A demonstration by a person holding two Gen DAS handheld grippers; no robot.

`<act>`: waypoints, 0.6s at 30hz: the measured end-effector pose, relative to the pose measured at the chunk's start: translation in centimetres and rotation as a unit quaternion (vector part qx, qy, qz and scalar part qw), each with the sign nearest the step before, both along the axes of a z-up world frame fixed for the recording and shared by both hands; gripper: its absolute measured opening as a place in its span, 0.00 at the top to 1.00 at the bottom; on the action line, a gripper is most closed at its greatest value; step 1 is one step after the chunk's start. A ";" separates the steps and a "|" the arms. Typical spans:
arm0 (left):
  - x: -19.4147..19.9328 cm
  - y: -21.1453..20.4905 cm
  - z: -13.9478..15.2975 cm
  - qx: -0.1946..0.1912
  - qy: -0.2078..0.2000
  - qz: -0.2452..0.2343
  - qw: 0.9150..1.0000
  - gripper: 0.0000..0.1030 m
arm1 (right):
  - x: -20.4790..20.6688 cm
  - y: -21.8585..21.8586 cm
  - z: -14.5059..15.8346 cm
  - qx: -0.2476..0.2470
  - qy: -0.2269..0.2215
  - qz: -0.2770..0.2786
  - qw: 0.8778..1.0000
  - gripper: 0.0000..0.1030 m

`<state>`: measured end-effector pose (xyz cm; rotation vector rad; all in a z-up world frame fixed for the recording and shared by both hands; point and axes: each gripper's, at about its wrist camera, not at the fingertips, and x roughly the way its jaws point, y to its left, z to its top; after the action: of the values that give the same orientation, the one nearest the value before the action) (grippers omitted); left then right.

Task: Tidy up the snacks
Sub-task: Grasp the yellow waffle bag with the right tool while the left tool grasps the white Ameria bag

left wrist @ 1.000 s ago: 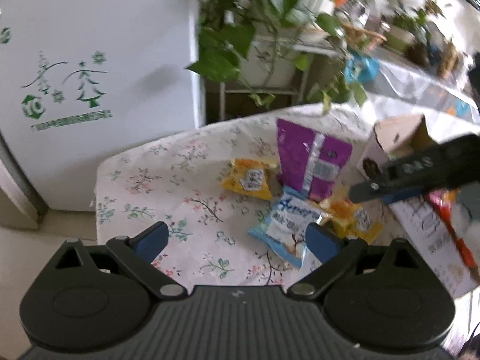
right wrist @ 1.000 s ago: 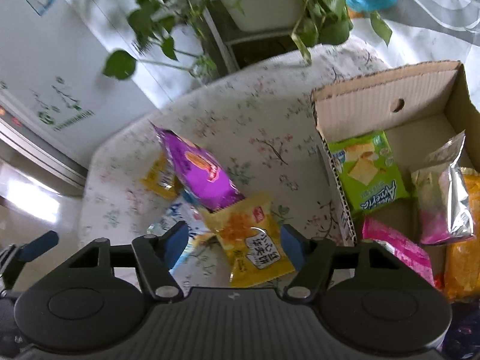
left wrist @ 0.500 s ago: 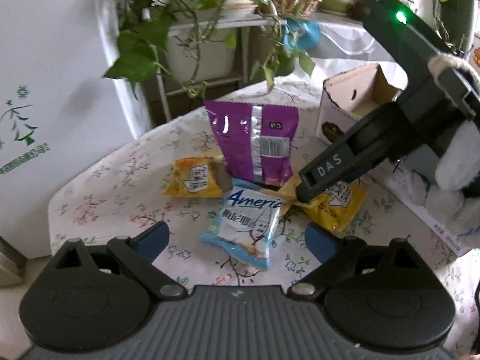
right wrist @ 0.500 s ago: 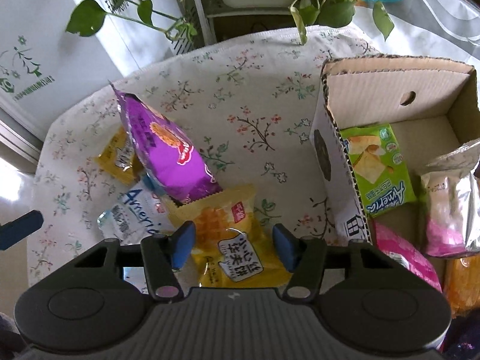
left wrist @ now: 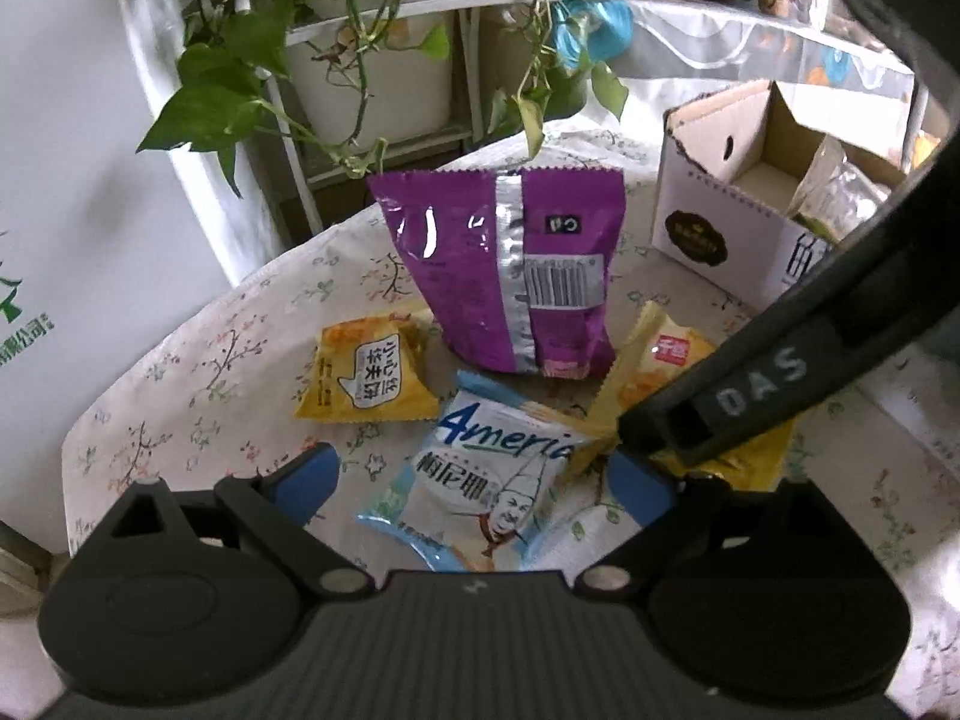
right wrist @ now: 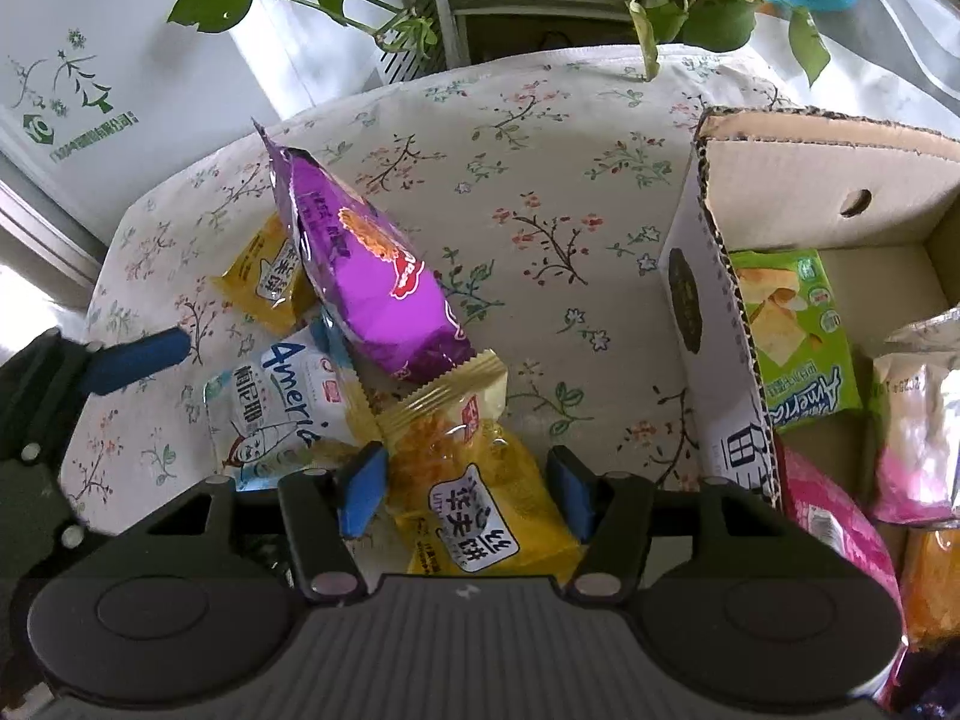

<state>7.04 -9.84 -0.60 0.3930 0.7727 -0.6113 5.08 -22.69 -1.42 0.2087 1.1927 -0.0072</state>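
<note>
Several snack packets lie on the flowered tablecloth (right wrist: 540,138). My right gripper (right wrist: 465,492) points down over a yellow packet (right wrist: 474,480), which lies between its blue pads; the jaws are opening and I see no firm press on it. My left gripper (left wrist: 474,486) stands wide open just above a blue-and-white packet (left wrist: 498,480), not touching it. A purple bag (left wrist: 510,270) leans upright behind both, with a second yellow packet (left wrist: 366,381) to its left. The right gripper's black finger (left wrist: 750,402) crosses the left wrist view. One blue left finger (right wrist: 138,357) shows in the right wrist view.
An open cardboard box (right wrist: 810,180) stands at the right, holding a green packet (right wrist: 792,330), a pink-and-silver bag (right wrist: 918,420) and a pink packet (right wrist: 834,516). Potted plants on a rack (left wrist: 372,84) and a white appliance (left wrist: 72,150) stand beyond the table's far edge.
My left gripper came down and closer over the blue-and-white packet and rolled. The right gripper sank onto the yellow packet, and its jaws narrowed, then widened a little.
</note>
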 end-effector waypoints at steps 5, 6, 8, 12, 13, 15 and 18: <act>0.6 -0.2 -0.7 0.006 -0.002 -0.002 1.000 0.09 | 0.0 0.0 -0.1 0.001 0.002 0.001 1.000 0.32; 0.7 -0.3 -0.8 0.005 -0.001 -0.004 1.000 0.11 | -0.1 -0.1 -0.1 0.001 0.002 0.002 1.000 0.32; 0.6 -0.2 -1.0 -0.003 0.001 -0.008 1.000 0.17 | -0.2 -0.3 0.0 0.002 0.004 0.005 1.000 0.32; 0.5 -0.3 -0.5 -0.011 0.012 -0.015 1.000 0.45 | -0.3 -0.5 0.1 0.003 0.006 0.000 1.000 0.32; 0.3 -0.1 -0.4 -0.013 0.017 -0.015 1.000 0.50 | -0.4 -0.6 0.1 0.003 0.006 0.000 1.000 0.32; 0.1 0.3 -0.4 -0.011 0.019 -0.017 1.000 0.51 | -0.6 -0.8 0.2 0.002 0.007 0.002 1.000 0.32; -0.2 1.2 -0.2 -0.010 0.029 -0.014 0.999 0.51 | -0.9 -0.9 0.4 0.003 0.007 0.011 1.000 0.32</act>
<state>6.88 -8.61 -0.82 0.3691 0.8169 -0.6588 4.16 -23.62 -1.06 0.2018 1.2097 0.0134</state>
